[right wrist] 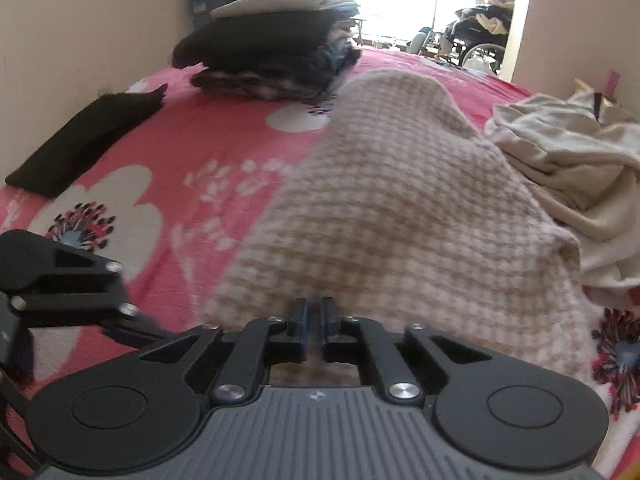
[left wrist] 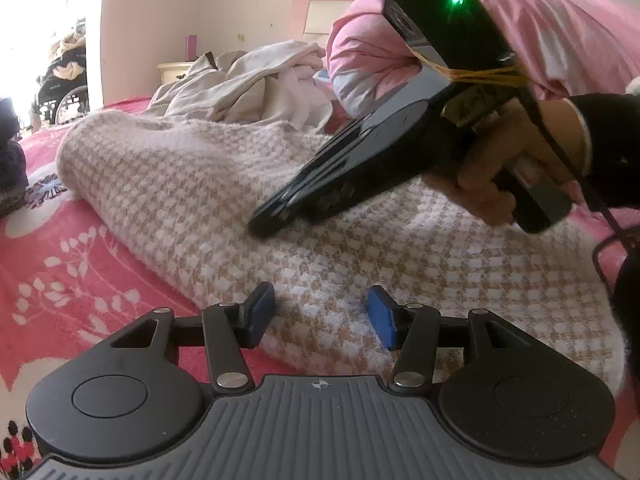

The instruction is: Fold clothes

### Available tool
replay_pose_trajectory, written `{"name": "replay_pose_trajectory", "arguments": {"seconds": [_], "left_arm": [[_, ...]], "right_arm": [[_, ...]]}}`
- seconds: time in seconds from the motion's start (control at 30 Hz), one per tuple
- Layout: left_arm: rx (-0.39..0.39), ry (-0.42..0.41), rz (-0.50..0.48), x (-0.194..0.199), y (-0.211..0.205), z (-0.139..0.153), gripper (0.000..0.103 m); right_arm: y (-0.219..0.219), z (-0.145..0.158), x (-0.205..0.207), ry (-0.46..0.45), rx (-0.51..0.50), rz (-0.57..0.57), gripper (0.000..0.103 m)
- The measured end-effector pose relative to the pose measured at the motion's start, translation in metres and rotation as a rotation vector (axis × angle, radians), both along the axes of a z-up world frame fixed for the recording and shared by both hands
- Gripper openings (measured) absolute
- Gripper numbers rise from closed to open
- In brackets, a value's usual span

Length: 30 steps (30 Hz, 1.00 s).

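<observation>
A cream and tan checked knit garment point(left wrist: 224, 184) lies spread along a bed, on a pink bedspread point(left wrist: 60, 264) printed with white flowers. It is the piece I am working on.

My right tongs point(right wrist: 315, 316) point down at the near part of the knit, with their dark blue pads drawn together and only a thin slit between them. Whether any of the knit is pinched in that slit I cannot tell. In the left view a hand point(left wrist: 516, 168) with a dark sleeve holds these tongs slanted down, their tip at the middle of the garment.

My left tongs point(left wrist: 320, 316) stand half open over the near edge of the knit, blue pads apart, with nothing between them.

Just beyond the knit, touching its far edge, is a loose heap of beige and pale pink clothes point(left wrist: 256, 84). Farther along the bed sits a stack of folded dark clothes point(right wrist: 272, 52) with a light piece on top. Apart from it lies a folded black piece point(right wrist: 84, 144) near the wall. A large pink cushion or quilt point(left wrist: 560, 32) rises behind the right tongs.
</observation>
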<state>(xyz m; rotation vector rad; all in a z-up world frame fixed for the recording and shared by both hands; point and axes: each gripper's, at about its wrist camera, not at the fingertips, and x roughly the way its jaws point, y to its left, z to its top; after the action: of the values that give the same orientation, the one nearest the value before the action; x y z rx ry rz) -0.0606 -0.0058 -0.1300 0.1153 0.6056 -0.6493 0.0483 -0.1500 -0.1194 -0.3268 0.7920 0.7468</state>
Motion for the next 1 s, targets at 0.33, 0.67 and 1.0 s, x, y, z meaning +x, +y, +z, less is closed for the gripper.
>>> {"name": "replay_pose_trajectory", "arguments": {"seconds": [0.33,0.67,1.0], "left_arm": [[-0.031,0.029,-0.024,0.004,0.009,0.003,0.052],[-0.31,0.185,0.199,0.074,0.085,0.025,0.062],[-0.536,0.332,0.488,0.207,0.155,0.014,0.083]], "right_arm": [[-0.098,0.002,0.06,0.023,0.062,-0.341,0.0],[-0.055,0.028,0.031,0.033,0.141,-0.258,0.01],[-0.026,0.013,0.046,0.092,0.19,-0.271,0.011]]}}
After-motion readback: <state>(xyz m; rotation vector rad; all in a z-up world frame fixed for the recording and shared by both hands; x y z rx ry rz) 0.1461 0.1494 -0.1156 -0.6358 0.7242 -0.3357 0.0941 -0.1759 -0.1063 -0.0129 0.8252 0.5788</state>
